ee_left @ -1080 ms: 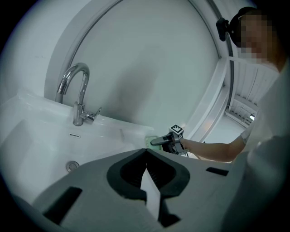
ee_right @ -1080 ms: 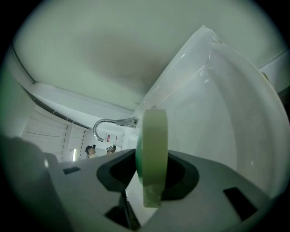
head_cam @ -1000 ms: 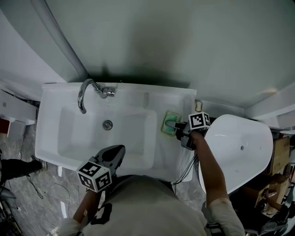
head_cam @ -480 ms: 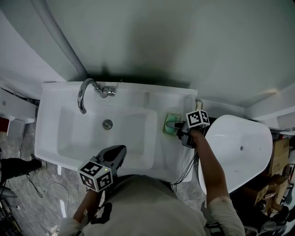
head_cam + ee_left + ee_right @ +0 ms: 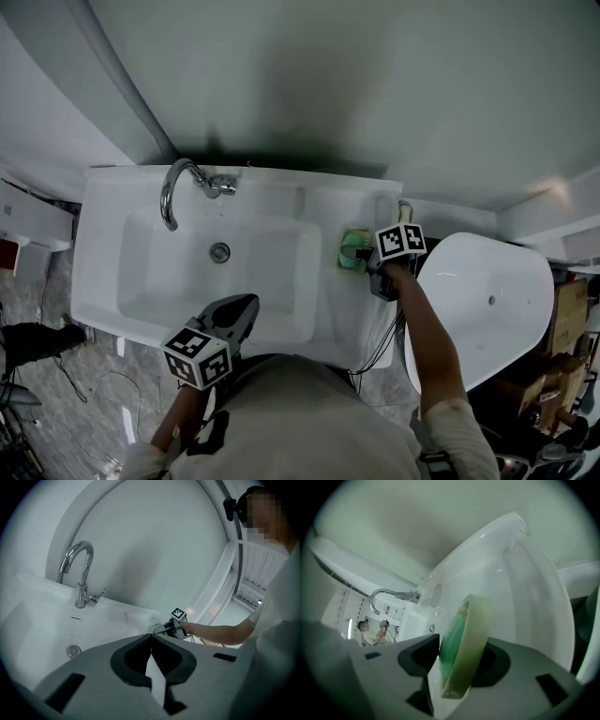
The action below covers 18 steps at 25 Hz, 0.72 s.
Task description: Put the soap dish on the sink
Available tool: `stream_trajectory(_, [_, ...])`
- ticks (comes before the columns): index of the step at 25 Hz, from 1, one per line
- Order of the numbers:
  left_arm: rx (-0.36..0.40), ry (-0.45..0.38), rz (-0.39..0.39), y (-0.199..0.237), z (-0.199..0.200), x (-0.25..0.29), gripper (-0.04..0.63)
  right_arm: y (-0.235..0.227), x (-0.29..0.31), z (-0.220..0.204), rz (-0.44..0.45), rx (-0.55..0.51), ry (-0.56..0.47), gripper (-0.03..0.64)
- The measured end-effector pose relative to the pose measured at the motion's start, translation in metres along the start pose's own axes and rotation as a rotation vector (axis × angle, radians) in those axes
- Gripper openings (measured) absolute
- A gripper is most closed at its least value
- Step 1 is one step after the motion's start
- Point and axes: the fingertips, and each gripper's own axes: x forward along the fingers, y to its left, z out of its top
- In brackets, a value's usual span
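The soap dish [image 5: 351,251] is pale with a green inside and sits over the right ledge of the white sink [image 5: 103,234]. My right gripper [image 5: 361,255] reaches in from the right and holds it. In the right gripper view the soap dish [image 5: 464,644] stands on edge between the jaws of my right gripper [image 5: 461,641]. These jaws have just been opening, with the left pad still against the green side. My left gripper [image 5: 240,311] hangs over the sink's front rim. In its own view the left gripper [image 5: 151,637] is shut and holds nothing.
A chrome faucet [image 5: 174,192] stands at the sink's back left, and the drain [image 5: 219,251] lies in the basin. A white oval fixture [image 5: 487,300] stands close to the right of the sink. Cables hang below the sink's right end. A curved wall rises behind.
My right gripper has tipped and sunk slightly toward the ledge with the dish. The left gripper has not moved.
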Motion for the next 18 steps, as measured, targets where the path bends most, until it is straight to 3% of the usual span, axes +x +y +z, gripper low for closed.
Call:
stream_trajectory(9, [0.03, 0.001, 0.008, 0.003, -0.001, -0.002, 0.018, -0.016, -0.009, 0.003, -0.184, -0.167, 0.0, 0.284])
stream_trajectory(18, [0.042, 0.006, 0.011, 0.0, -0.003, -0.003, 0.018, -0.022, -0.019, 0.003, -0.24, -0.233, -0.024, 0.314])
